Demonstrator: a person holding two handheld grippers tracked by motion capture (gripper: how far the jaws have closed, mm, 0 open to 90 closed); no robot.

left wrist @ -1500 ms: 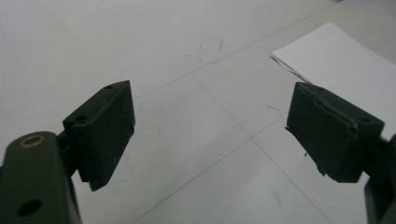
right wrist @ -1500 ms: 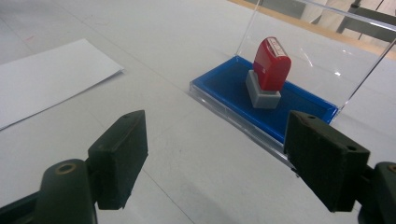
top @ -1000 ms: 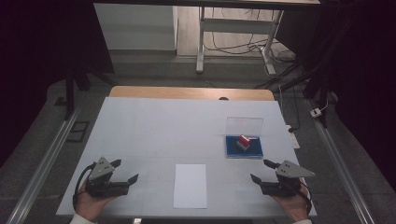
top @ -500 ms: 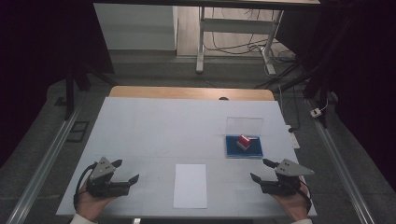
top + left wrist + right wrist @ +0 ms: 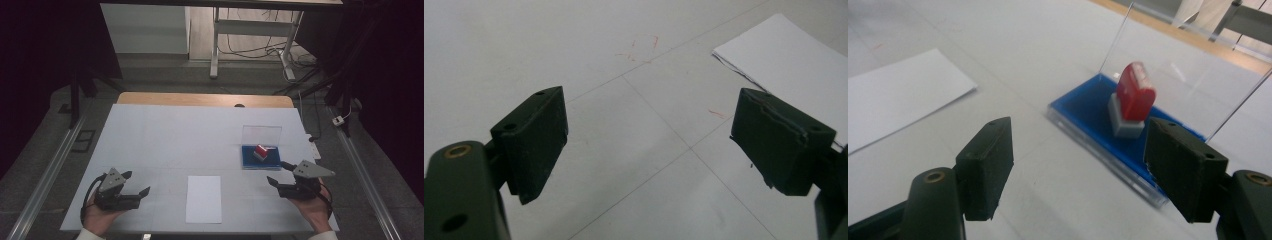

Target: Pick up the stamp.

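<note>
Both jaws wide — red stamp (image 5: 1134, 98) just beyond right tool (image 5: 1088, 150).

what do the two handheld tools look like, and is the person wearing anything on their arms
Each tool, left and right, has a black body, two blocky black jaws with screw holes and a brass-coloured pivot, a grey three-cornered plate on top, and a black cable looping from its rear. The left one's far pad looks chipped along its edge. White cuffs show at both wrists.
</note>
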